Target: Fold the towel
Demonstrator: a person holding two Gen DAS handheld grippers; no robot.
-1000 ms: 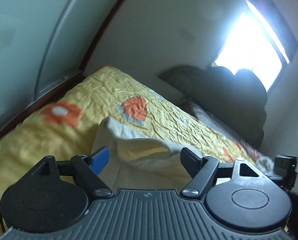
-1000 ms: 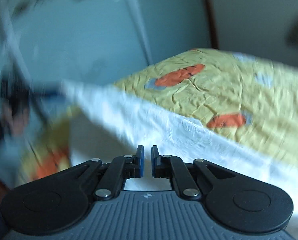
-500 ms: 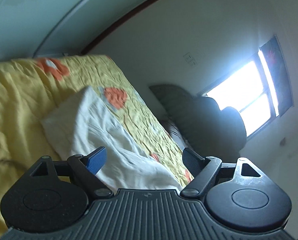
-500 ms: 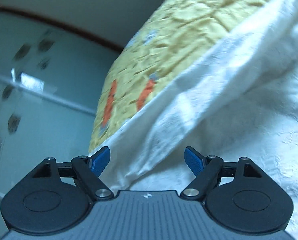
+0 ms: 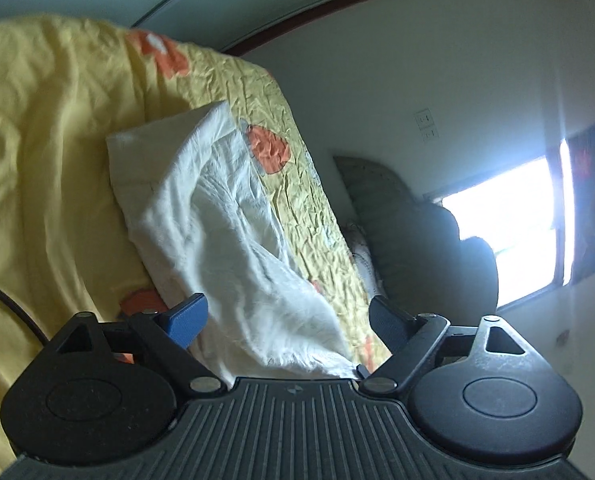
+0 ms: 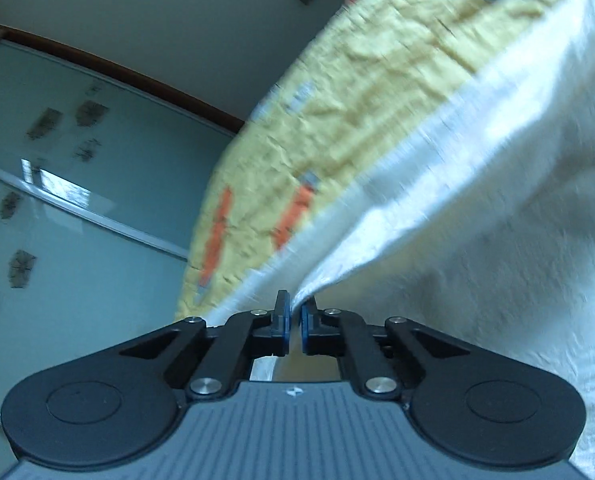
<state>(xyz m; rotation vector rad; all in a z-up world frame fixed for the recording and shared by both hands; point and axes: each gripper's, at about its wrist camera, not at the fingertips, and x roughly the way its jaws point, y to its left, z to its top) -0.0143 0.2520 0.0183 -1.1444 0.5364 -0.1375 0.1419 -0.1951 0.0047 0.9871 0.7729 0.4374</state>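
Pinching an edge of the white towel (image 6: 437, 168), your right gripper (image 6: 293, 320) shows its blue-padded fingers (image 6: 282, 320) pressed nearly together on a thin fold of cloth; they have just been closing onto it. From that pinch the fabric rises taut toward the upper right of the right wrist view, while the rest lies loose to the right.

Your left gripper (image 5: 287, 320) has its fingers (image 5: 187, 318) spread wide, having just been opening further. A corner of the towel (image 5: 225, 240) lies between them, but neither pad presses on it.

In the left wrist view the towel rests crumpled and partly doubled over on the bed's yellow bedspread (image 5: 45, 152), which bears orange flower patches. Dark pillows (image 5: 417, 248) are heaped at the bed's far end, below a bright window (image 5: 509, 232).
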